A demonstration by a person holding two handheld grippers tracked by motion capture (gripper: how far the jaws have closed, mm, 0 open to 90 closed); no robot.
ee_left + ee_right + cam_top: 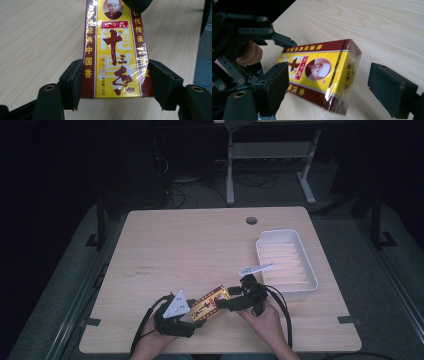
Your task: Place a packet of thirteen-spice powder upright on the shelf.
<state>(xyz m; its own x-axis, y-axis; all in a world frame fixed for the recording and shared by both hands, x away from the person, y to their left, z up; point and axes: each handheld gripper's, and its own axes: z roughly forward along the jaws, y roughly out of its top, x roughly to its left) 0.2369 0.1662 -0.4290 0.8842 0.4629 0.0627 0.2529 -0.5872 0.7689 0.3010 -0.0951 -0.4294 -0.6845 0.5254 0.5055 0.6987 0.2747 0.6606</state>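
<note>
Handover underway: left gripper clamps the yellow seasoning box, right gripper gaping wide around its far end. Next, I reckon, right squeezes before left lets go.

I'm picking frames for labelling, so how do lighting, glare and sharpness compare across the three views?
High view: table lit, surroundings nearly black, box small and soft. Left gripper view: box sharp and evenly lit, slight glare on its wrap. Right gripper view: box has a bright streak along its near edge, and the right tool's pads are a little soft.
</note>
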